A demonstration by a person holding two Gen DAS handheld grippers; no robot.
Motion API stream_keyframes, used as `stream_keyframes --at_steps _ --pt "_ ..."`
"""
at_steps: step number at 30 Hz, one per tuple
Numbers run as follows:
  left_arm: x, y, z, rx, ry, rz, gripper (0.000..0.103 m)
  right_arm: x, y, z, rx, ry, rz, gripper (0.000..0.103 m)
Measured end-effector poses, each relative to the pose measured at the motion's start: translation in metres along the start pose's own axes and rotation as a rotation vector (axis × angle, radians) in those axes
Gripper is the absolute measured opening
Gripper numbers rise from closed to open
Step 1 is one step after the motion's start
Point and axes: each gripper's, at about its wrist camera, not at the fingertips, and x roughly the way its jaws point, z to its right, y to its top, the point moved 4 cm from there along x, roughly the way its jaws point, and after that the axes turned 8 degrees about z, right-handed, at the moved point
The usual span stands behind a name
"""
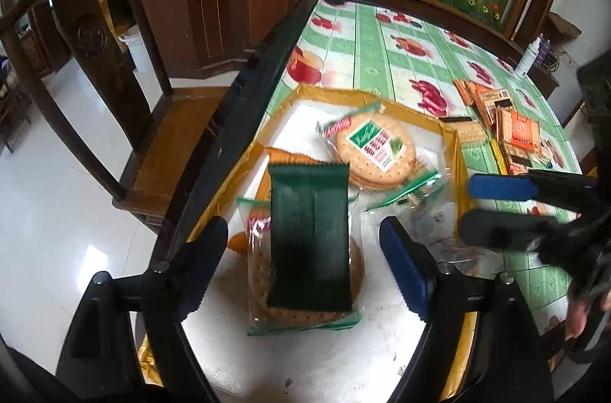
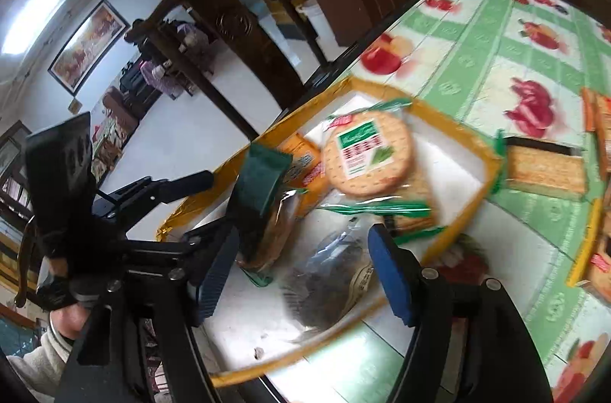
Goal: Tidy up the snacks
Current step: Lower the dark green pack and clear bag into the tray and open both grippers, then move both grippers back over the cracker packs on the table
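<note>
One dark green snack packet (image 1: 309, 237) lies in the gold-rimmed tray (image 1: 452, 143) on top of a round cracker pack (image 1: 305, 311), its long axis running straight away from the left tongs (image 1: 305, 265), crimped end toward the far rim. Those tongs are spread wide around it, touching nothing. A second round cracker pack (image 1: 376, 153) lies beyond. The right tongs (image 2: 301, 273), likewise spread, hover over a clear bag (image 2: 328, 284). Orange cracker packets (image 1: 508, 124) sit on the fruit-patterned desk (image 1: 382, 59).

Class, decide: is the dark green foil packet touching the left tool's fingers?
Apart. In the left wrist view the dark green foil packet lies on a round cracker pack, with white tray floor visible between it and each of the left tool's fingers.
</note>
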Motion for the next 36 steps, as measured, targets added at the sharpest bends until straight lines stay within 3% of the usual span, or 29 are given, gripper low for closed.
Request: stream_keyframes --at_steps 5,14,22,36 --pt "-0.005 0.008 0.013 0.0 -0.023 0.01 0.086 -0.036 0.0 0.041 0.084 -0.056 0.068 0.074" --pt "0.002 0.02 0.071 0.085 -0.112 -0.011 0.086 -0.083 -0.02 0.115 0.239 -0.149 0.13 0.076" --pt "0.036 0.042 0.142 0.265 -0.263 -0.074 0.087 -0.112 -0.04 0.153 0.307 -0.196 0.155 0.077" --pt "0.094 0.06 0.202 0.508 -0.333 -0.164 0.087 -0.146 -0.04 0.195 0.33 -0.319 0.18 0.08"
